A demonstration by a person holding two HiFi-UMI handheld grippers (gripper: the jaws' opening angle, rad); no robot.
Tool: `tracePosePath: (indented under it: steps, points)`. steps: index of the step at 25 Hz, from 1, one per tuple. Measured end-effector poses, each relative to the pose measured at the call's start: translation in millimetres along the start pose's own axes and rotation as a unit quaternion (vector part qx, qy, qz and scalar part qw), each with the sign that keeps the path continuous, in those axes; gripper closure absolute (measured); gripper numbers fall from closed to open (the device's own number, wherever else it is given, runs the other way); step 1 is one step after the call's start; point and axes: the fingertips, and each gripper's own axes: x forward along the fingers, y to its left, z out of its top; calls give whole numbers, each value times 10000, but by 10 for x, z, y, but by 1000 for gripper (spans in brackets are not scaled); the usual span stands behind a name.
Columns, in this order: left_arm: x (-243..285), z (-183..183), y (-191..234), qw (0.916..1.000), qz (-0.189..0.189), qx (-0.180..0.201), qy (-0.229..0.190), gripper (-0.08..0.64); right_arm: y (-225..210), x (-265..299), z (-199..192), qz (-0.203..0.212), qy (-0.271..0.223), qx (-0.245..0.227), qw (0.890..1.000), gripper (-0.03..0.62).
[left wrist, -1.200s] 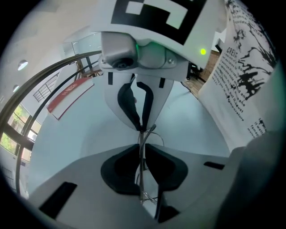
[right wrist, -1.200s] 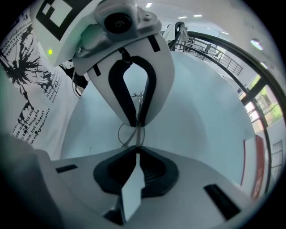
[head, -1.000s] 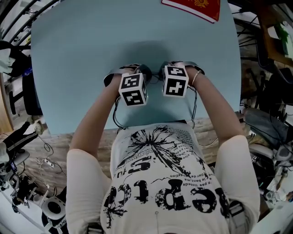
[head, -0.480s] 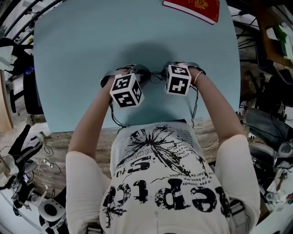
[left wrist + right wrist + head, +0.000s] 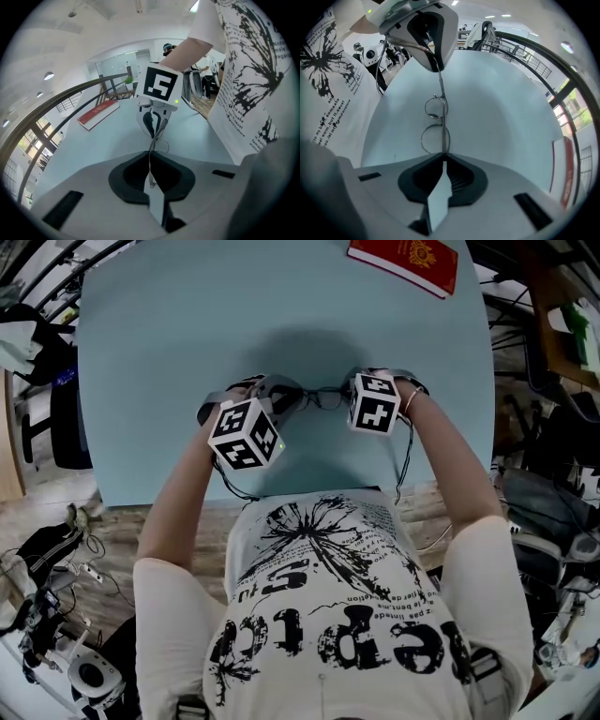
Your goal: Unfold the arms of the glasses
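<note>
Right gripper view is showing the nearest part best: the right gripper (image 5: 442, 157) is pinching one end of the glasses (image 5: 441, 123), its jaws drawn in onto the thin metal with no gap showing on either side. From that grip the two round lenses are lining up one behind the other, so the frame's long axis is running straight away from these jaws. A straight wire is crossing both lenses along that same line, and I am reading it as an arm lying folded against the frame. At its far end the left gripper (image 5: 438, 65) is closing on the wire too, jaws likewise together on it, facing back toward the right one. The glasses are hanging between the two grippers, just above the pale blue table (image 5: 501, 108), and I cannot tell whether any part is touching it. To my eye the swing is falling to the left gripper, carrying its end sideways off the lens line while the right one is anchoring the frame. A red book (image 5: 405, 261) is lying well apart at the far edge.
</note>
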Motion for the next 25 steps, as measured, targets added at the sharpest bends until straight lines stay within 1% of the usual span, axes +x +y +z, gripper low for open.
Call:
tracePosePath:
  steps: [4, 9, 17, 20, 21, 23, 25]
  points:
    - [-132, -55, 16, 9994, 70, -149, -302, 538, -16, 3, 7, -86, 50, 56, 9999, 555]
    - [-262, -100, -10, 9978, 26, -225, -626, 537, -32, 1, 12, -191, 125, 107, 9997, 555]
    - [-372, -288, -70, 9919, -216, -552, -1121, 535, -73, -3, 56, -351, 190, 402, 9984, 554]
    - [-394, -292, -88, 9910, -252, -538, -1204, 535, -103, -25, 103, -521, 233, 462, 9973, 546]
    - [-392, -290, -94, 9911, -256, -513, -1201, 535, -107, -35, 118, -599, 277, 425, 9969, 534]
    - [-386, -294, -105, 9917, -274, -458, -1172, 536, -74, -58, 188, -668, 362, 235, 9968, 461]
    - [-386, -306, -116, 9919, -334, -418, -1153, 535, 2, -74, 363, -644, 326, -45, 9974, 453]
